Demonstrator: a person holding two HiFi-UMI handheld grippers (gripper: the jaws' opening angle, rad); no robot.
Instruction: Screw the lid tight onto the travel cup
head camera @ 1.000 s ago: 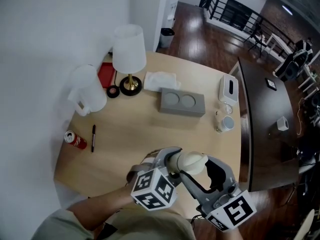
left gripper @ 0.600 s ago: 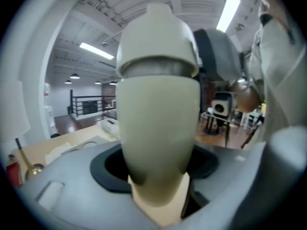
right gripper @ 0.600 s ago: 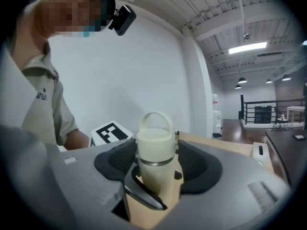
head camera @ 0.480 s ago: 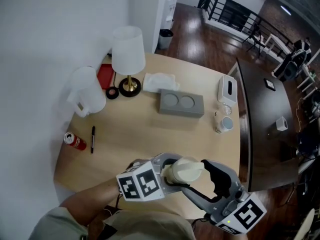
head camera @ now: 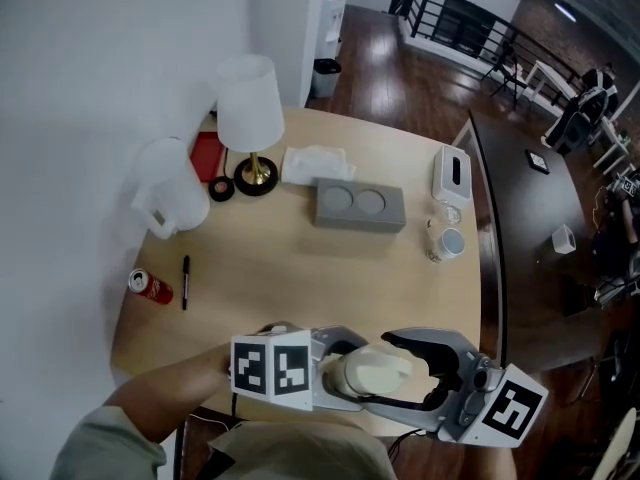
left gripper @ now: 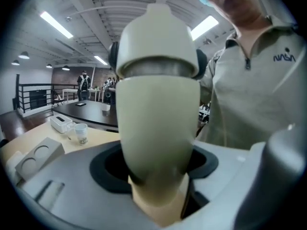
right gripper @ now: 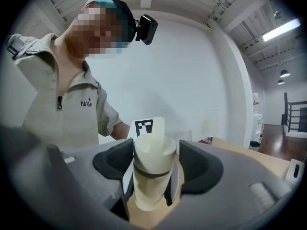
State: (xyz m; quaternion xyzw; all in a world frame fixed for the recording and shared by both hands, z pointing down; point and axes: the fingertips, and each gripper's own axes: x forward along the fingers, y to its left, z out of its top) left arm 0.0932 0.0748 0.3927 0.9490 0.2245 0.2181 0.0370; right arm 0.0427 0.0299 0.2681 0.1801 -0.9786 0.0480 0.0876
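**Base:** Status on the cup?

**Me:** The cup (head camera: 365,376) is off the table. I'm holding it roughly level over the near edge of the tabletop (head camera: 300,258), close in front of me. The lid (right gripper: 153,150) sits square on its mouth, with a dark seam ring where it meets the body. I judge it is threaded on. I can't read from here whether it's tight.

**Base:** Claws?

**Me:** The left claw (head camera: 345,373) is clamped on the cup's body, pads against both sides. The right claw's (head camera: 412,373) jaws have just been opening. The lid stands between them with the pads beside it, not pressing. So the lid end points into the right claw and the body sits in the left.

**Base:** What's left?

**Me:** My guess is to re-grip the lid and give it one more turn to confirm it's tight. If it won't turn, the job is done.
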